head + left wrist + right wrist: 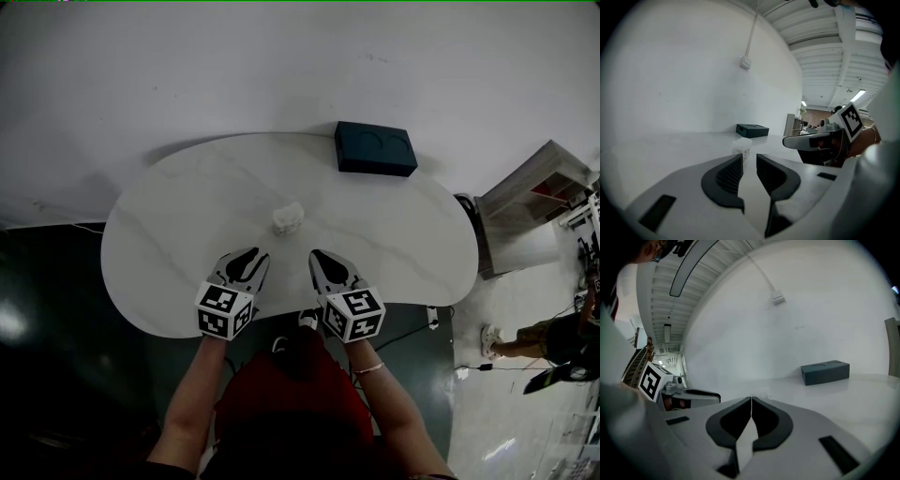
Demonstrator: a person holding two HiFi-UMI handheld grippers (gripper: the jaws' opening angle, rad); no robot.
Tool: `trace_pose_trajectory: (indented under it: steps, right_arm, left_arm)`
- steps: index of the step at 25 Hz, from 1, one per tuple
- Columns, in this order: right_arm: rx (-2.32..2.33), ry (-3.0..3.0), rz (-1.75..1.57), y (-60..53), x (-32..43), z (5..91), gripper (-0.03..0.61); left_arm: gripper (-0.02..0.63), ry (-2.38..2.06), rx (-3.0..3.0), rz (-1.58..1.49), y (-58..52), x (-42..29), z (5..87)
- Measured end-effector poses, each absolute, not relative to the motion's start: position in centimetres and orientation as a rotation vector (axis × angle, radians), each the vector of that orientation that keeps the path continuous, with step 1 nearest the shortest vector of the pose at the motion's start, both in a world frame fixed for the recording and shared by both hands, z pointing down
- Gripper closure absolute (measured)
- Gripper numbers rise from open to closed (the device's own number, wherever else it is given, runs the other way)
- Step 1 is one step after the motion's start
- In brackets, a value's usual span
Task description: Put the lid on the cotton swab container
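Observation:
A small clear cotton swab container (288, 217) with a whitish top stands near the middle of the white table (159, 234). Whether its lid is fitted or just resting I cannot tell. My left gripper (251, 255) sits near the front edge, short of the container and slightly to its left. Its jaws stand a narrow gap apart with nothing between them. In the left gripper view the container (742, 149) shows just beyond the left gripper (749, 161). My right gripper (323, 258) is beside it, to the container's right and nearer me. The right gripper (751, 401) is shut and empty.
A dark teal box (375, 148) lies at the table's far edge against the white wall; it also shows as the box (752, 130) and the box (825, 372). A shelf unit (539, 187) stands off the table's right end, and another person's foot (488, 338) is on the floor there.

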State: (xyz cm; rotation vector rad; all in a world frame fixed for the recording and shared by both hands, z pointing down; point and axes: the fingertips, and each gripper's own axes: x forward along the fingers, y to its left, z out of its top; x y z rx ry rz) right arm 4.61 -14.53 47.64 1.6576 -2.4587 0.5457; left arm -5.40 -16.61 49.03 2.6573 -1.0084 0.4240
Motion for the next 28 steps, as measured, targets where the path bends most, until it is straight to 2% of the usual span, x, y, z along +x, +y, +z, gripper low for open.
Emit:
trace_pose_trajectory:
  steps: [11,28]
  right_arm:
    - [1.691,-2.428,0.508,-12.0,4.9,47.3,0.563]
    - [1.680,-2.471,0.462,-6.3,5.9,45.6,0.563]
  left_arm:
    - [0.581,-1.056,2.657,0.358,-14.7,-5.8,47.4]
    - [0.591,-1.207,2.599,0.301,-9.6,-6.6,45.1]
